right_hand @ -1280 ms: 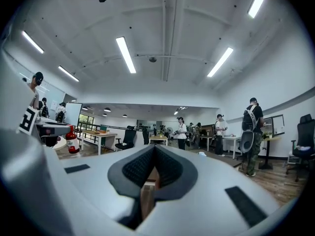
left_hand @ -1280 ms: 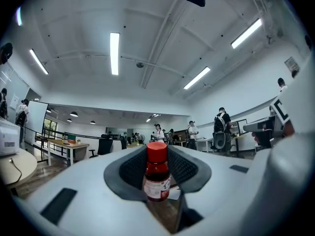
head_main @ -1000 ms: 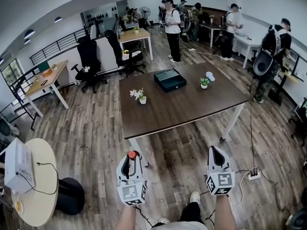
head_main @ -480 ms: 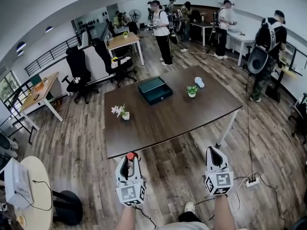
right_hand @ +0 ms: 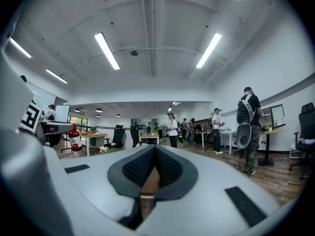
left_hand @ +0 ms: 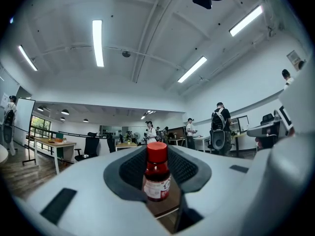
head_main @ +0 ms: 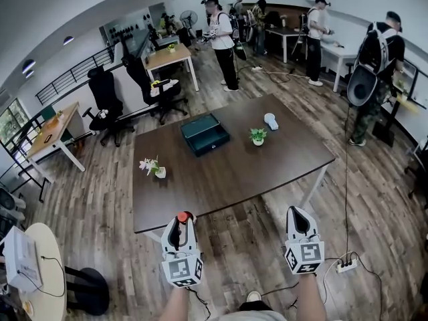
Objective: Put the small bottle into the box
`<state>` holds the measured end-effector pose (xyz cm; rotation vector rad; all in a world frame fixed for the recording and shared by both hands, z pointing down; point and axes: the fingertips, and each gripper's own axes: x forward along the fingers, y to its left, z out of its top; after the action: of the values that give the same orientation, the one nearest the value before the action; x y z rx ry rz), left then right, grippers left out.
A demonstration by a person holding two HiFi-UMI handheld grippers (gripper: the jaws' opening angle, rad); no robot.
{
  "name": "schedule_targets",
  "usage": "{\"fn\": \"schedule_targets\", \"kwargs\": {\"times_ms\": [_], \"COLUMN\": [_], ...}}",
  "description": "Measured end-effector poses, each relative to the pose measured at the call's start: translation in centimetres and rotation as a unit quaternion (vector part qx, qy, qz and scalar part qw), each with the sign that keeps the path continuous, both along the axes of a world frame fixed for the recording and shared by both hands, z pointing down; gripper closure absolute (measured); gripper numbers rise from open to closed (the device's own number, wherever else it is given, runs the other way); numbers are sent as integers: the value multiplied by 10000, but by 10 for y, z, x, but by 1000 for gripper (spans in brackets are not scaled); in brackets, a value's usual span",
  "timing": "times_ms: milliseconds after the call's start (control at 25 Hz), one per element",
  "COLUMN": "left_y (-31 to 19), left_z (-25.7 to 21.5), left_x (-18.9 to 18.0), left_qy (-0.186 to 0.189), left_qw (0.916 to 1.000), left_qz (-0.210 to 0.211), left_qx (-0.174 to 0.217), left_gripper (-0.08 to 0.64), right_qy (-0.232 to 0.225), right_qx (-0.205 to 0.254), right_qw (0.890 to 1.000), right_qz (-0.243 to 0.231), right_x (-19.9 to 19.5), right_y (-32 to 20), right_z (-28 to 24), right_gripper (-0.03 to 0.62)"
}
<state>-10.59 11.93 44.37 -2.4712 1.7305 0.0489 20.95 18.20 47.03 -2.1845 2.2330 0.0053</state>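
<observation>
At the lower left of the head view, the person's left forearm reaches straight forward and low, carrying the left tool with its marker cube facing up and its jaws aimed ahead at the desk. That tool is clamped on the small bottle: in the left gripper view the dark pads sit against both sides of the bottle's body, which stands upright between them with its red cap on top and a white label on its dark red body. In the head view the cap shows just past the jaw tips, close to the desk's near edge and above the wooden floor. Farther ahead, on the desk, a small pot of flowers stands near the left side, the dark teal box lies toward the far left part, well apart from the bottle, and a little green plant and a white object sit to the right of it. At the lower right, the right forearm is held out parallel to the left, and the right tool points forward over the floor, its jaws pressed together with nothing between them.
</observation>
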Motion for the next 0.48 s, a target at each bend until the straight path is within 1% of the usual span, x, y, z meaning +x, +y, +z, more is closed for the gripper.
{"fn": "schedule_targets", "kwargs": {"times_ms": [240, 480], "left_y": [-11, -23], "left_z": [4, 13], "left_x": [37, 47], "left_qy": [-4, -38], "left_qw": [10000, 9998], "left_qz": [-22, -133], "left_qx": [-49, -153], "left_gripper": [433, 433], "right_qy": [-97, -170], "right_qx": [-89, -96], "right_qw": [9999, 9998], "right_qz": [-2, -66], "right_x": [39, 52], "right_y": [-11, -29], "right_z": [11, 17], "right_gripper": [591, 591]}}
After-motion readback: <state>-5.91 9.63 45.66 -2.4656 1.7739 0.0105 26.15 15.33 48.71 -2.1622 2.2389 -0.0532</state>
